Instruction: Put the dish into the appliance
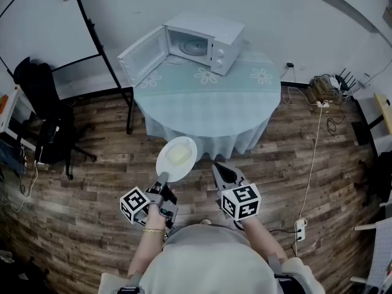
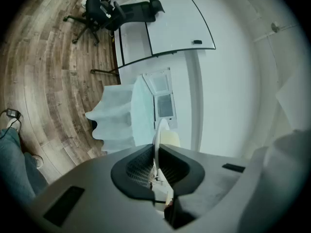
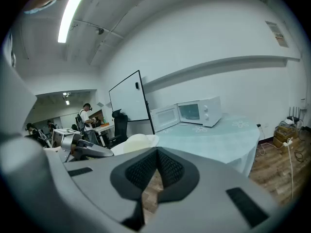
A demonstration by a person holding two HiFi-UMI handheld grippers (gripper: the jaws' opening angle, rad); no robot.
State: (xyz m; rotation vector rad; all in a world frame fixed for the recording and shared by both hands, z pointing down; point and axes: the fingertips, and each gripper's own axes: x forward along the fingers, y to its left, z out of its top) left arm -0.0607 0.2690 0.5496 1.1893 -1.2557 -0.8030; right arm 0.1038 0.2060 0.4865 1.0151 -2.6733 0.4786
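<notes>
Left gripper (image 1: pixel 162 182): jaws clamped on near rim of dish (image 1: pixel 176 158), pale food on top. Dish held out flat ahead of gripper, above floor, just short of table (image 1: pixel 208 112) edge. Microwave (image 1: pixel 211 38) well apart, straight ahead at far side of table. Door (image 1: pixel 142 55) swung open to left, cavity facing this way. Judgement: left arm carries, path straight forward over table, keep clear of door. Right gripper (image 1: pixel 224 175): jaws together, empty, beside dish.
</notes>
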